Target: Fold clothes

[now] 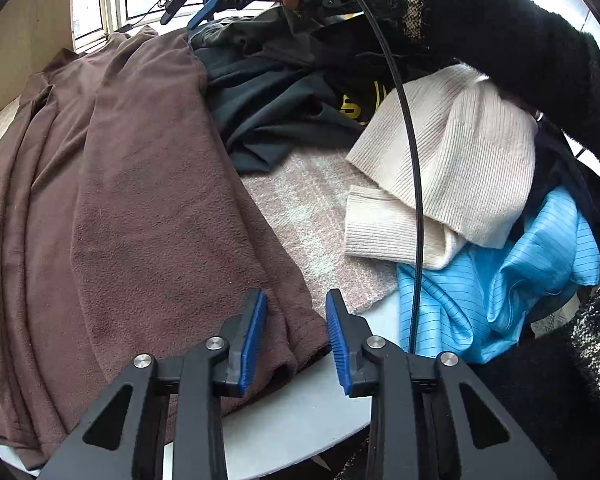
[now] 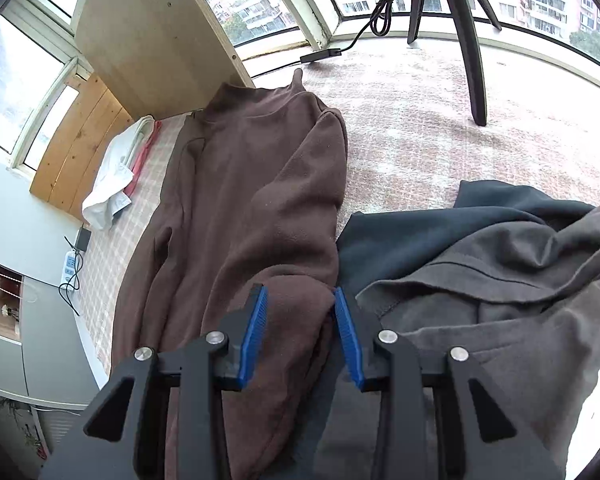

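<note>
Setting: pink checked cloth (image 2: 400, 128) is spread by bay windows.
Garment: brown fleece top (image 2: 252, 200) is laid lengthwise, sleeves folded in.
Left tool (image 1: 296, 334): held apart over hem.
Right tool (image 2: 301, 332): held apart, astride a fold.
Next: hem is to be gripped and folded toward the collar.

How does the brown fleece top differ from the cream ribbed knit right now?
The brown fleece top lies spread out long with its sides folded in; the cream ribbed knit sits crumpled in the pile. The brown top is dark with a fuzzy nap; the cream knit is pale and ribbed. The brown top lies apart on the checked cloth; the cream knit overlaps a blue striped garment. Both are soft tops, held by neither gripper.
</note>
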A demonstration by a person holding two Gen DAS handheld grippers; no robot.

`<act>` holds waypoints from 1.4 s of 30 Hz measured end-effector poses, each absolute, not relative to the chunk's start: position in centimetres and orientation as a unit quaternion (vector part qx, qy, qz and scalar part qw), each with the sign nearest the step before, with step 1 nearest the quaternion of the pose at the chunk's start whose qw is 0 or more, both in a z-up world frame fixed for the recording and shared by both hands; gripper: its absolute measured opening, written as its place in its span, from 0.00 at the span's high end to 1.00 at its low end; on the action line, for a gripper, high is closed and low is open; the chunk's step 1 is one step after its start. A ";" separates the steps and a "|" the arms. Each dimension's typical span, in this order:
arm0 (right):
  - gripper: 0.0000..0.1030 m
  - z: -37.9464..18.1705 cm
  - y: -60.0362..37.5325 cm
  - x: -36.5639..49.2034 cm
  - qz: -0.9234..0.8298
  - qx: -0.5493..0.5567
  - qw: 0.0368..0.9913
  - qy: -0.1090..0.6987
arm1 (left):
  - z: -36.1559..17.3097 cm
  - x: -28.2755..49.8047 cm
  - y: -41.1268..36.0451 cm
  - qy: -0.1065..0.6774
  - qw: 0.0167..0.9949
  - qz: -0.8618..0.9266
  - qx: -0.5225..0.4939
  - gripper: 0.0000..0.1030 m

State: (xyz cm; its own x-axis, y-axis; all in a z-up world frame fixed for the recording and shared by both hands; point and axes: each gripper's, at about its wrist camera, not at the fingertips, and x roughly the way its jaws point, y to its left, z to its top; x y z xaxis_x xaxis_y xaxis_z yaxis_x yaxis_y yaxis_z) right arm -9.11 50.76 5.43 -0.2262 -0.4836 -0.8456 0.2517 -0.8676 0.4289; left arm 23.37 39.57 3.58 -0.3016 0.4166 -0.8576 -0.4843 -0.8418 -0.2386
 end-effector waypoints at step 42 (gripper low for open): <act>0.85 12.8 43.6 -12.0 -0.808 0.503 0.250 -0.174 | 9.0 26.0 18.9 -0.198 0.115 0.859 -0.458 0.95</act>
